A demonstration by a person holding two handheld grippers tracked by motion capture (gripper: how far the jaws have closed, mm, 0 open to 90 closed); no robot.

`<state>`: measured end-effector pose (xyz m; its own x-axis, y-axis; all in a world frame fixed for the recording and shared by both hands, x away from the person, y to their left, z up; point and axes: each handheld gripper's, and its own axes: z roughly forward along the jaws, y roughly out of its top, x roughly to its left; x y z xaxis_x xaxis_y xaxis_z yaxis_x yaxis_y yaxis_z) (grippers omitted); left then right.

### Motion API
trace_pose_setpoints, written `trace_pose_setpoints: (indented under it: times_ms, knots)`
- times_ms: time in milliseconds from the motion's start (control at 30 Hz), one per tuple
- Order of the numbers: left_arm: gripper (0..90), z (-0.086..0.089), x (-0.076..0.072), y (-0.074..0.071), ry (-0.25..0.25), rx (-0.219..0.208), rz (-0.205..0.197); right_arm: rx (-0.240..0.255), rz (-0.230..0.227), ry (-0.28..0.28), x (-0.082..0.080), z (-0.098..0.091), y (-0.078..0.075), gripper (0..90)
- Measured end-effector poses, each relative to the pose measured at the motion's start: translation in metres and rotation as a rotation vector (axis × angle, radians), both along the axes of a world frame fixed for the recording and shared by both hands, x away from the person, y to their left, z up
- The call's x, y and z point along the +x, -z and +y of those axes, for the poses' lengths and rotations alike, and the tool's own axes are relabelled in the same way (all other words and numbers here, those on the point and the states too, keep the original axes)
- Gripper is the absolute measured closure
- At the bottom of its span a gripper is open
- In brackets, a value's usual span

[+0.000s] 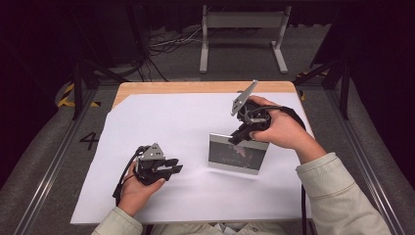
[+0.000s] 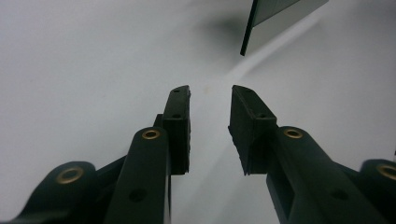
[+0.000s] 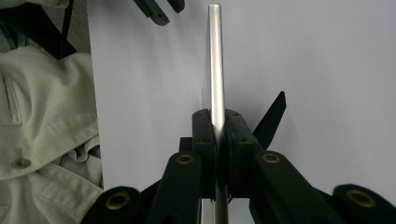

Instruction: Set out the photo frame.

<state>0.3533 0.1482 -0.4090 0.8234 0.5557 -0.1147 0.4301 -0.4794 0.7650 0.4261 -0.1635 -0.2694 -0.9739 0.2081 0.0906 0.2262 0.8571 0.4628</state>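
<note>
The right tool (image 1: 241, 134) is clenched on the top edge of a silver picture frame (image 1: 237, 155), its two black jaws pressed against either face of the thin metal rim (image 3: 215, 70), and the frame stands upright on the white sheet (image 1: 166, 127) covering the counter (image 1: 195, 87). The left tool (image 1: 172, 167) rests low on the sheet with its jaws parted and nothing between them, pointing toward the frame, whose dark corner (image 2: 261, 23) lies near but apart from its tips. A hand (image 1: 284, 129) grips the right tool from the frame's far right side.
</note>
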Motion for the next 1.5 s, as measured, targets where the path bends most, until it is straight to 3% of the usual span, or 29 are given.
trace_pose_setpoints:
  times_ms: [167,267,567,867,1067,1267,1433,1500]
  knots:
    - [69.1,-0.001,0.0,0.0,0.002,-0.003,0.007,-0.007,0.003,-0.066,0.003,0.0,0.004,84.8]
    - [69.1,-0.001,0.001,0.001,0.003,-0.002,0.007,-0.015,0.015,-0.071,0.003,0.0,0.005,84.7]
    - [68.9,-0.001,0.001,0.001,0.002,0.0,0.009,-0.024,-0.009,-0.158,0.005,0.003,0.013,84.7]
    - [68.9,-0.001,0.001,0.001,0.0,0.001,0.012,-0.013,-0.013,-0.176,0.009,0.0,0.019,84.6]
    - [68.9,-0.002,0.001,0.001,0.003,0.001,0.013,0.008,-0.039,-0.202,0.012,-0.003,0.021,83.8]
    - [69.1,-0.002,0.001,0.001,0.004,0.001,0.012,0.018,-0.083,-0.192,0.014,-0.005,0.022,81.3]
    - [69.1,-0.002,0.002,0.001,0.006,0.002,0.014,0.053,-0.071,-0.152,0.015,-0.009,0.024,64.1]
    - [69.1,-0.002,0.002,0.001,0.007,0.003,0.014,0.054,-0.075,-0.148,0.015,-0.01,0.025,63.1]
